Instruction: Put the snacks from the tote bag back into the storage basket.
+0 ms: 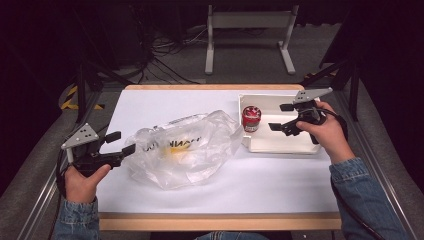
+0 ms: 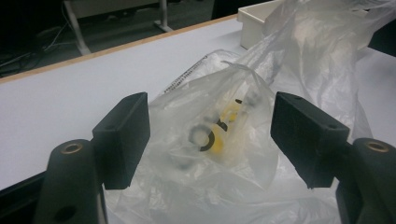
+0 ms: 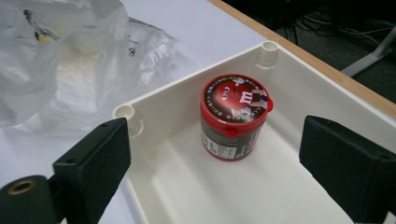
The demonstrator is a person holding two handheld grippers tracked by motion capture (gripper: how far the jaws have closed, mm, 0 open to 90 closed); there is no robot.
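A crumpled clear plastic bag (image 1: 182,147) with black and yellow print lies on the white table top. My left gripper (image 1: 121,144) is open at the bag's left end; in the left gripper view the bag (image 2: 219,140) bulges between the wide-apart jaws without the pads pressing on it. A red-lidded candy tub (image 1: 251,119) stands upright in the left part of a white tray (image 1: 280,145). My right gripper (image 1: 281,117) hangs open over the tray, just right of the tub. In the right gripper view the tub (image 3: 233,116) stands beyond the empty jaws, inside the tray (image 3: 154,100).
The bag's right end reaches the tray's left wall. A wooden strip (image 1: 220,220) edges the table at front and back. Beyond the far edge are the legs of a white stand (image 1: 250,35) and cables on the floor.
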